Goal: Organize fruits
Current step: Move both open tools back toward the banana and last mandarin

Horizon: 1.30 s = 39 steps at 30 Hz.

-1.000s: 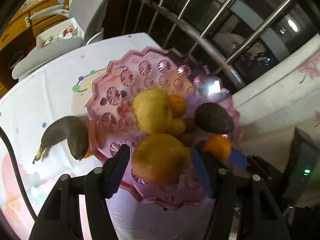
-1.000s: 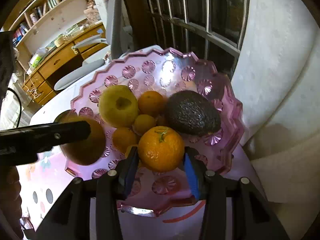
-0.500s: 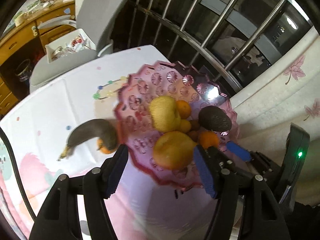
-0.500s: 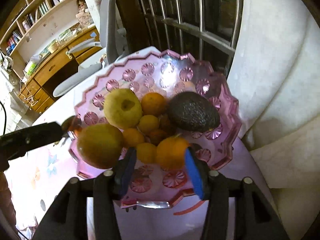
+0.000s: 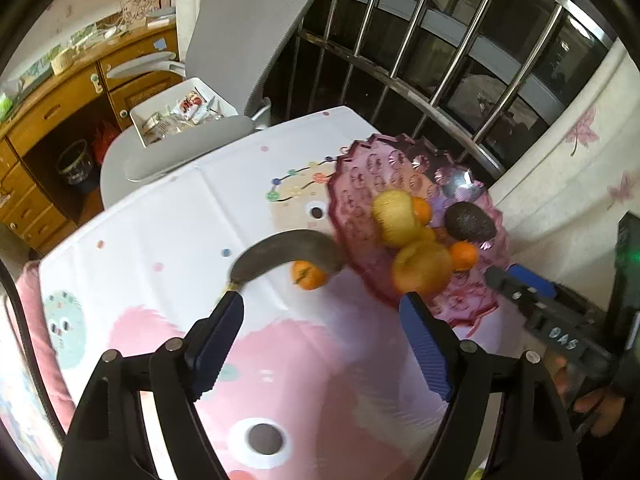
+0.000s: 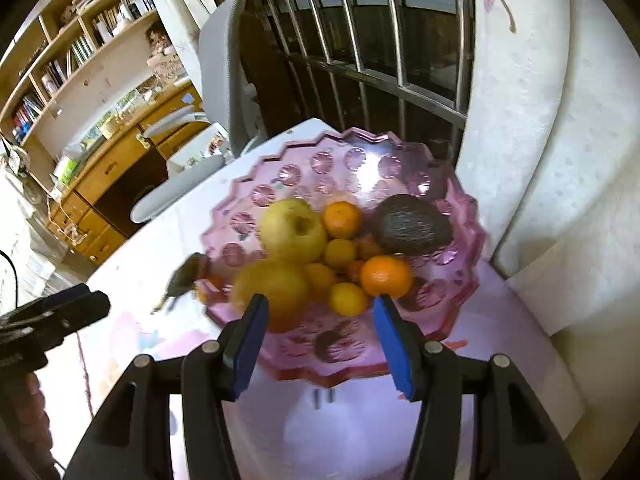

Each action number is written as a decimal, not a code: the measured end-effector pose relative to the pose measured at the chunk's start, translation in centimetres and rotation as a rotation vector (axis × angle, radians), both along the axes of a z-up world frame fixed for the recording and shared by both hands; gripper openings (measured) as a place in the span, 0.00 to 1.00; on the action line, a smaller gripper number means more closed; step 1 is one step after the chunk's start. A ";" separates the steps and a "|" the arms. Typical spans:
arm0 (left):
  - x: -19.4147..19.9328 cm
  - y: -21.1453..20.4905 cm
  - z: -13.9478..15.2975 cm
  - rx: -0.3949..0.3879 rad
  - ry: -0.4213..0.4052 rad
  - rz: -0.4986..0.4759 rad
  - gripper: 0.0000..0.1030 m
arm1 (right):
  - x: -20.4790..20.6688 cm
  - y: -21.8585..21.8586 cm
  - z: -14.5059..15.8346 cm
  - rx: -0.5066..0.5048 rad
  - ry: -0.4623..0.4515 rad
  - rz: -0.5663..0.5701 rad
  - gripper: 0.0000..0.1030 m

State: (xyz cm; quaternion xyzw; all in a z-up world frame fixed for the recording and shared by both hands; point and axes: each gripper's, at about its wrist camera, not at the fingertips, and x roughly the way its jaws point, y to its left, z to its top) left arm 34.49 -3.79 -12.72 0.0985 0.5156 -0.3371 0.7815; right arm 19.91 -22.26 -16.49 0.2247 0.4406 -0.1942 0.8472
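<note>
A pink glass fruit bowl (image 6: pixel 460 304) (image 5: pixel 360 184) holds a yellow apple (image 6: pixel 292 228), a large yellow-orange fruit (image 6: pixel 272 284), several oranges including one (image 6: pixel 386 276) at the front, and a dark avocado (image 6: pixel 412 226). A dark overripe banana (image 5: pixel 288 254) and a small orange (image 5: pixel 308 276) lie on the tablecloth left of the bowl. My left gripper (image 5: pixel 320 336) is open and empty, above the cloth, short of the banana. My right gripper (image 6: pixel 318 344) is open and empty, just in front of the bowl.
The table (image 5: pixel 168 216) has a white and pink cartoon cloth. A grey office chair (image 5: pixel 240 40) stands at its far side, with a wooden desk (image 5: pixel 60 92) behind. Metal window bars (image 5: pixel 440 60) and a white curtain (image 6: pixel 520 120) are behind the bowl.
Both grippers let go of their fruit into the bowl and pulled back, open. The left one swung left, toward the banana.
</note>
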 end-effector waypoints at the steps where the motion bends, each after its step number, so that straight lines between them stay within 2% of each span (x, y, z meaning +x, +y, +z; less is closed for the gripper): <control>1: 0.1 0.4 0.0 0.011 -0.010 -0.009 0.77 | 0.0 0.5 0.2 0.000 -0.007 -0.001 0.53; 7: 1.4 2.2 -0.2 0.055 -0.083 -0.065 0.77 | 0.5 3.7 0.7 -0.002 -0.044 0.009 0.53; 12: 3.1 2.3 -1.6 0.067 -0.090 -0.124 0.77 | 1.1 6.4 0.2 -0.010 -0.053 0.044 0.53; 17: 4.7 1.5 -4.1 0.057 -0.074 -0.174 0.77 | 2.1 8.6 -1.4 -0.006 -0.061 0.105 0.53; 23: 6.3 -0.3 -7.8 0.094 -0.061 -0.222 0.77 | 4.2 10.3 -4.6 0.030 -0.025 0.183 0.53; 31: 7.7 -2.3 -10.8 0.105 -0.062 -0.247 0.76 | 6.8 11.6 -8.0 -0.059 -0.017 0.240 0.53; 35: 8.2 -3.2 -11.5 0.108 -0.071 -0.269 0.75 | 7.5 11.8 -9.5 -0.079 -0.010 0.244 0.50; 39: 8.5 -4.0 -11.8 0.104 -0.081 -0.302 0.75 | 7.5 12.6 -9.8 -0.152 -0.019 0.240 0.50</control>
